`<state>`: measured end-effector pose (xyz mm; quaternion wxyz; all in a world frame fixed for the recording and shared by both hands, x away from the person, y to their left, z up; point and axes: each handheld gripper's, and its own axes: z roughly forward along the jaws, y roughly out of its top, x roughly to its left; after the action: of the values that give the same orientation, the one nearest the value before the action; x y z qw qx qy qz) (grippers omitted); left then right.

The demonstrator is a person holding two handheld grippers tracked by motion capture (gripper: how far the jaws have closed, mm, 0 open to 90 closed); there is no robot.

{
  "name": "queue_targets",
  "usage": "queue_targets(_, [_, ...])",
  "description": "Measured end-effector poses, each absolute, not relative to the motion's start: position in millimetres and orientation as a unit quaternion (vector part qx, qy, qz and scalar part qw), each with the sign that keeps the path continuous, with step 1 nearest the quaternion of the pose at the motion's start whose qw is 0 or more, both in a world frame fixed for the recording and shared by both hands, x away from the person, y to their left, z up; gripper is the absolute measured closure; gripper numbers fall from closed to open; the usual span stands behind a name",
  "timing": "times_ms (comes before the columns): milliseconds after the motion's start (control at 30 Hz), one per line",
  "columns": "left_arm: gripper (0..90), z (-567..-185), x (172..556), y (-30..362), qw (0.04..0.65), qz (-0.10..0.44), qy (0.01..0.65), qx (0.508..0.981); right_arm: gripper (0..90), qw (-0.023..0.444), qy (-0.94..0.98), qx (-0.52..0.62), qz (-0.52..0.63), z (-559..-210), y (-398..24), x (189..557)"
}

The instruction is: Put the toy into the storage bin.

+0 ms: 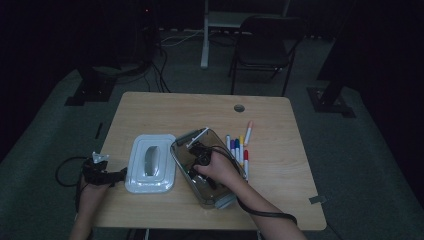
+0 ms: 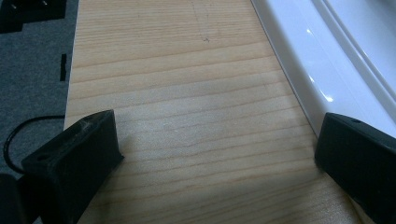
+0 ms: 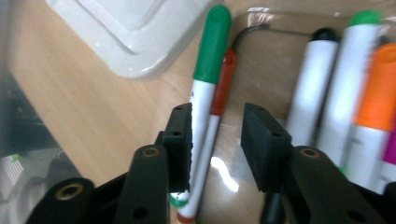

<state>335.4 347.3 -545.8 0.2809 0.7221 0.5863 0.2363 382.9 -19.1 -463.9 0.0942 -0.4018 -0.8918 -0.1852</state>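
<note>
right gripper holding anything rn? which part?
Nothing held. The right gripper is open inside the clear bin; a green-capped marker lies along its left finger, unclamped. Left gripper is open over the table.

The right gripper (image 3: 215,144) stands parted inside the clear box (image 3: 261,60); a green-capped marker (image 3: 208,70) leans against its left pad.

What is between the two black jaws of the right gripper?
In the right gripper view, a green-capped marker lies between the jaws of the right gripper, against the left jaw, inside the clear box. A gap separates it from the other jaw.
</note>
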Motion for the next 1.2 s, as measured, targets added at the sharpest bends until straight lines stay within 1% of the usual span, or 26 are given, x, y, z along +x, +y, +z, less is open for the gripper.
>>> queue_targets(300, [0.4,-546,335,347,0.281,0.237,0.586,0.722,58.6,0.071,-0.866,-0.412,-0.276,-416,-66,378])
queue_targets(367, [0.4,-546,335,347,0.281,0.237,0.586,0.722,56.0,0.065,-0.860,-0.413,-0.293,-407,-76,377])
queue_targets(700, [0.4,-546,335,347,0.281,0.237,0.586,0.722,50.5,0.012,-0.829,-0.438,-0.348,-380,-122,384])
queue_targets(933, [0.4,-546,335,347,0.281,0.237,0.586,0.722,50.5,-0.012,-0.802,-0.472,-0.365,-382,-157,390])
queue_targets(1200, [0.4,-546,335,347,0.281,0.236,0.586,0.722,50.5,-0.016,-0.777,-0.525,-0.348,-410,-191,401])
